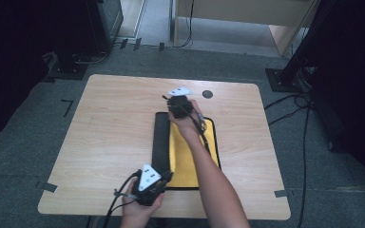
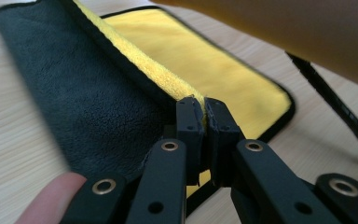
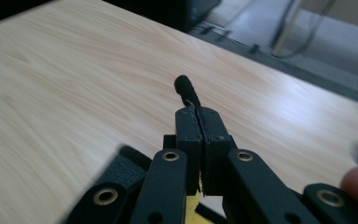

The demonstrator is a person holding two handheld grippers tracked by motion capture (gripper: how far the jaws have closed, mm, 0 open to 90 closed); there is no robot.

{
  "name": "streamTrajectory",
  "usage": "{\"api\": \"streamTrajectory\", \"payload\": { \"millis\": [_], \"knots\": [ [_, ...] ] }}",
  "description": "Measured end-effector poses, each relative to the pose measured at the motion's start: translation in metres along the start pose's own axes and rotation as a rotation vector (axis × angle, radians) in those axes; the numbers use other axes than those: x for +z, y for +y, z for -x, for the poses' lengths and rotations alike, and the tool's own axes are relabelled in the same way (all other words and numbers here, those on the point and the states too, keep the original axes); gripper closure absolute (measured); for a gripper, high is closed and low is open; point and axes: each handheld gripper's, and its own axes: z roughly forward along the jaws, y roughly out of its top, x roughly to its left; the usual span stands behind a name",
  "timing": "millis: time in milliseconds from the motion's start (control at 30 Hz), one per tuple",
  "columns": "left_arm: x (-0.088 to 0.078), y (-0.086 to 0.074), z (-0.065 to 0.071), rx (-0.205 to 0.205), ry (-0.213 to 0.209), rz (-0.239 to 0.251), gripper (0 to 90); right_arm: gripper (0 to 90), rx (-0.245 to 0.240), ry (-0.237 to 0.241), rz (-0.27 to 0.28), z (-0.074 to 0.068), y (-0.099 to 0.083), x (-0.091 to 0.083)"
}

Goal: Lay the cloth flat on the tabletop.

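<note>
A yellow cloth (image 1: 190, 152) with black edging and a dark grey underside lies on the wooden table (image 1: 114, 133), right of the table's middle and nearer the person's edge than the small black round spot (image 1: 207, 94) set into the far side. The cloth's left part is folded over, so a dark strip (image 1: 160, 140) shows along the left of the yellow face.

The left gripper (image 1: 164, 176) is at the cloth's near left corner. In the left gripper view (image 2: 204, 116) its jaws are clenched on the folded edge, yellow pile and black hem pinched between the pads, and the cloth stretches away from them with the other forearm crossing above.

The right gripper (image 1: 175, 110) is at the cloth's far left corner, close to the round spot. In the right gripper view (image 3: 200, 123) its jaws are clamped tight on the black hem, a small tip of it sticking up beyond the pads, with bare table beyond the cloth
</note>
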Motion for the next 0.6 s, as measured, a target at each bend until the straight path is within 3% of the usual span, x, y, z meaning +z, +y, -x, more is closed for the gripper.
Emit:
{"api": "streamTrajectory", "payload": {
  "millis": [33,167,200,233,267,300,333,400,500,533,600],
  "knots": [
    [0.018,0.003,0.014,0.004,-0.029,-0.005,86.1,88.5,0.034,-0.034,-0.012,0.024,-0.016,-0.009],
    [0.050,0.006,0.034,-0.024,-0.110,0.004,85.1,88.4,0.090,-0.098,-0.027,0.068,-0.044,-0.022],
    [0.054,0.006,0.036,-0.036,-0.132,0.020,81.1,88.3,0.102,-0.109,-0.027,0.076,-0.049,-0.025],
    [0.055,0.005,0.038,-0.052,-0.149,0.024,70.4,86.9,0.110,-0.130,-0.030,0.084,-0.054,-0.027],
    [0.055,0.005,0.040,-0.050,-0.139,0.020,55.4,81.5,0.116,-0.153,-0.032,0.091,-0.058,-0.030],
    [0.053,0.004,0.041,-0.029,-0.135,0.013,43.0,76.3,0.131,-0.165,-0.035,0.098,-0.061,-0.032],
    [0.050,0.003,0.039,-0.010,-0.146,0.006,37.4,71.5,0.159,-0.153,-0.042,0.104,-0.064,-0.034],
    [0.043,-0.001,0.031,0.001,-0.151,-0.002,36.2,66.0,0.195,-0.125,-0.041,0.114,-0.069,-0.038],
    [0.034,-0.008,0.011,-0.017,-0.104,-0.014,37.6,63.8,0.179,-0.127,-0.061,0.115,-0.077,-0.043],
    [0.034,-0.008,0.011,-0.017,-0.104,-0.014,38.1,63.8,0.179,-0.127,-0.061,0.115,-0.077,-0.043],
    [0.031,-0.015,-0.009,-0.049,-0.025,-0.066,39.8,58.8,0.147,-0.136,-0.081,0.107,-0.086,-0.046]
  ]
}}
